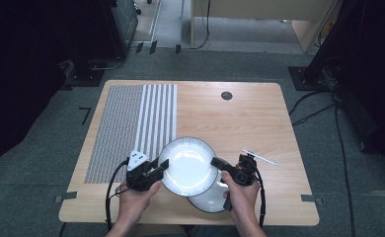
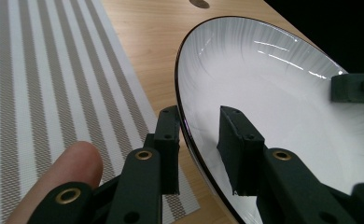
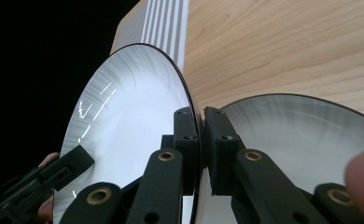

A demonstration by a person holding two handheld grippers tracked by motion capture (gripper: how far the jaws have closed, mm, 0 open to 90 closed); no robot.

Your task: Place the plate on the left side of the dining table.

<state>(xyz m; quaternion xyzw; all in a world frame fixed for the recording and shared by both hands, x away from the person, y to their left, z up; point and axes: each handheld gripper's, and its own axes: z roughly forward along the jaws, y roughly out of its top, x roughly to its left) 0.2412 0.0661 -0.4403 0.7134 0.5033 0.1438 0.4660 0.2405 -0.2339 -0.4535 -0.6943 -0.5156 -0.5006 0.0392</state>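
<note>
Plates: two, both white with a thin dark rim; the upper plate (image 1: 188, 165) is held between the tools, the lower plate (image 1: 210, 197) lies flat on the bench (image 1: 240, 118).
Left tool (image 1: 162, 168): clamped on the left rim of the upper plate, one jaw above the rim and one below, as the left gripper view shows (image 2: 203, 140).
Right tool (image 1: 216, 163): clamped tight on the right rim of the upper plate; in the right gripper view (image 3: 200, 140) the rim runs edge-on between the two jaws.
Upper plate, place: between the two tools, spanning the gap from one to the other, partly above the lower plate.
Upper plate, facing: hollow side up; being round it has no long axis, and its face looks tilted a little against the bench.
Lower plate, place: just under and behind the right tool, toward the person, half covered by the upper plate.
Placemats: one, striped (image 1: 131, 128), beyond and to the outside of the left tool.
Thin white stick: one (image 1: 259, 157), on the bench just beyond the right tool.
Hands: two, one on each tool.
</note>
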